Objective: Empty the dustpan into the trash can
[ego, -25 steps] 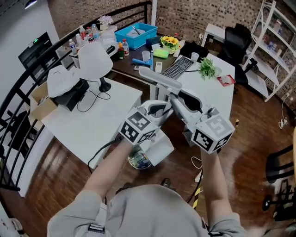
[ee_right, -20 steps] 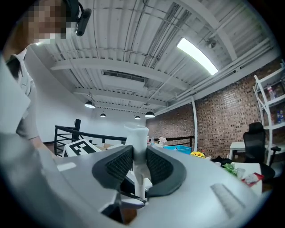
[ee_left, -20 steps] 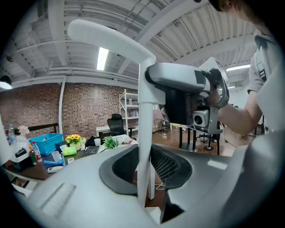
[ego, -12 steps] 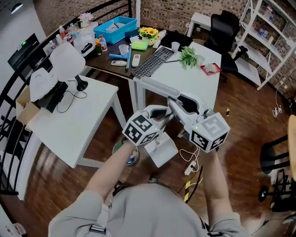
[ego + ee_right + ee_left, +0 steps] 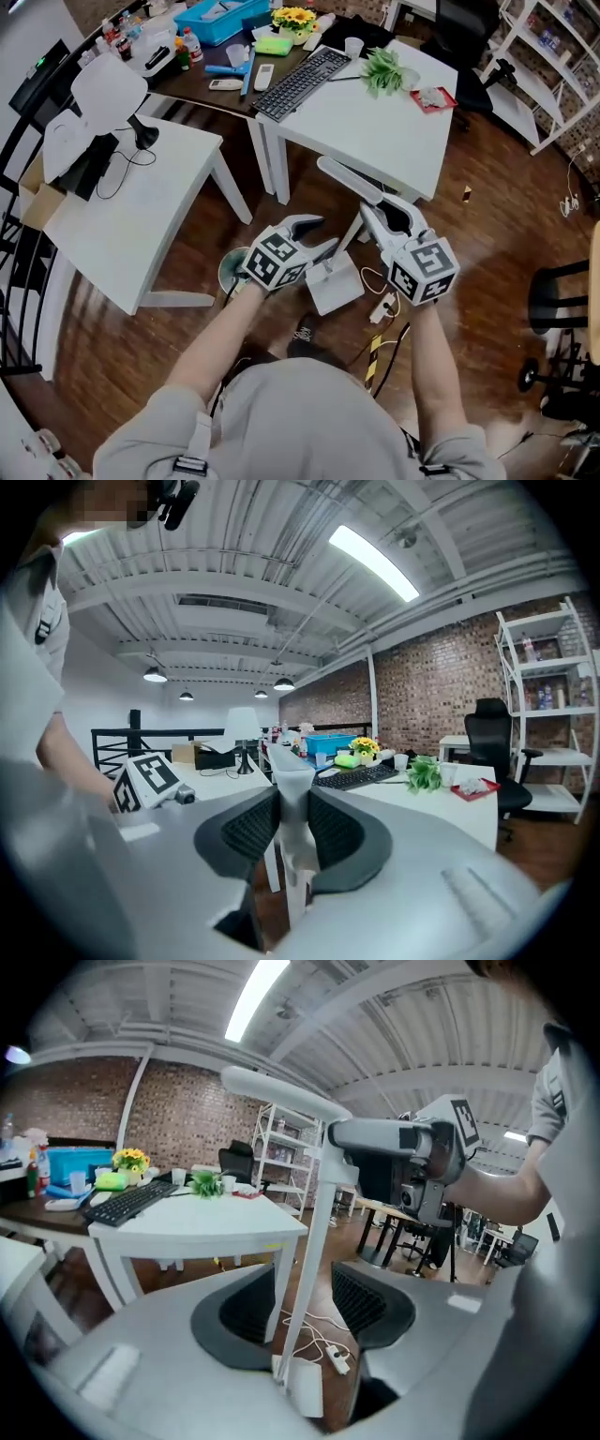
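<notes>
Dustpan (image 5: 335, 281) is right in the thick of it, caught between both tools! Right tongs (image 5: 373, 199) are clamped on the upper end of its long white shaft (image 5: 316, 1222), pads pressed to both sides. Left tongs (image 5: 317, 236) have just been opening and now stand wide apart, with the shaft running up between them, a gap on either side and nothing gripped. The white pan hangs just beyond and below the left tongs, low over the wooden floor (image 5: 487, 206); whether it touches the boards I can't tell. Trash can (image 5: 231, 269), a round greenish rim, peeks out just beside the left tongs on their outer side, half hidden under that tool's marker cube. Below the right tongs a white power strip (image 5: 382, 307) lies on the floor with its cable. Further out, ahead of both tongs, a white worktop (image 5: 394, 131) carries a black keyboard (image 5: 302, 82) and a green plant (image 5: 380, 66). Well off beyond the left tongs, a second white worktop (image 5: 141, 225) holds a white lamp (image 5: 108, 94).
</notes>
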Tool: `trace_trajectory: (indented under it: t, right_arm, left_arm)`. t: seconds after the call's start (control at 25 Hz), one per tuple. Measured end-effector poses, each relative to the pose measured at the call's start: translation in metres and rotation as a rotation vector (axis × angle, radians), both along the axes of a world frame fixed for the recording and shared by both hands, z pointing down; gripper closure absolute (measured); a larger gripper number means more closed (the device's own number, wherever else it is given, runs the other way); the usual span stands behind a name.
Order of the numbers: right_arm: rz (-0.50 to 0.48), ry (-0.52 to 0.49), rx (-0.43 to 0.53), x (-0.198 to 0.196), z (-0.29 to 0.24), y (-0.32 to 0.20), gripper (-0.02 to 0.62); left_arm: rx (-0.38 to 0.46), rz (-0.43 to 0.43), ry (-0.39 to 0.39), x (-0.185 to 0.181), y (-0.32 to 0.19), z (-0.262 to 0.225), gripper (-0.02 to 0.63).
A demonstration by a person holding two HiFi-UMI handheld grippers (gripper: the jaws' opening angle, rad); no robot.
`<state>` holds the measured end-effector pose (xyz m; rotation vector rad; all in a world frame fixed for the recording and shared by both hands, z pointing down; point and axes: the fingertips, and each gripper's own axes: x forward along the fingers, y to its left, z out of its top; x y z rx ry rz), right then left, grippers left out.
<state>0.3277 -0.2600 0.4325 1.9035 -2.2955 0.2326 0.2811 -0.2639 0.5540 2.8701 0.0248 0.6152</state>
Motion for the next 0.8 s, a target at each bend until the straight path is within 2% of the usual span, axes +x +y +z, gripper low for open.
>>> trace_trajectory:
  t: [0.12,0.24,0.4,0.64,0.8]
  right_arm:
    - [0.04,-0.002,0.0,0.016,0.033,0.01,0.503]
    - [0.101,-0.004,0.006,0.031,0.062,0.016,0.503]
    - [0.163,-0.013,0.0,0.046,0.091,0.003,0.503]
    - [0.235,-0.023,-0.023,0.055,0.126,-0.027,0.503]
    - [0.256,-0.032,-0.07,0.067,0.153,-0.043,0.502]
  left_arm:
    - [-0.032,-0.031,-0.058,-0.018,0.002,0.025,0.42]
    - [-0.026,-0.07,-0.086,-0.033,0.003,0.036,0.429]
    - [-0.009,-0.104,-0.115,-0.048,0.003,0.036,0.575]
    - [-0.043,-0.137,-0.132,-0.074,0.005,0.037,0.6]
    - [-0.07,-0.111,-0.156,-0.081,0.009,0.041,0.6]
